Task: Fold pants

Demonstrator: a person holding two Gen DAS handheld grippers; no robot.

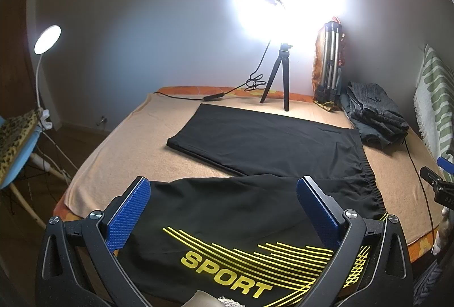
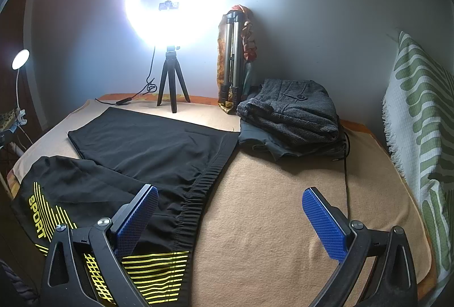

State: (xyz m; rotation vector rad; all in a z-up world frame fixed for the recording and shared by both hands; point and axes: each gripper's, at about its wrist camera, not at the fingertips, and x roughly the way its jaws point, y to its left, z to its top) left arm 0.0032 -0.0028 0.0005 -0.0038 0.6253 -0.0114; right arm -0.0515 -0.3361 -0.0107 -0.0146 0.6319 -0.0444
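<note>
We find the pants (image 1: 255,153) spread on the bed (image 2: 269,207), legs running leftward — left hand-held gripper (image 1: 224,210) released over the near leg, right hand-held gripper (image 2: 229,219) released beside the waistband (image 2: 198,193).

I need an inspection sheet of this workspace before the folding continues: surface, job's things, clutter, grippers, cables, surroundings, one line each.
Surface: bed with a tan blanket, mildly rumpled.
Job's things: black sport pants spread out, one leg flat toward the wall, the leg with the yellow SPORT print nearest; elastic waistband facing right.
Clutter: stack of folded grey garments; ring light on a small tripod; folded silver tripod against the wall.
Grippers: left gripper open over the printed leg; right gripper open over the waistband and blanket.
Cables: ring light cord; black cable along the right side.
Surroundings: desk lamp; green-patterned cloth.
</note>
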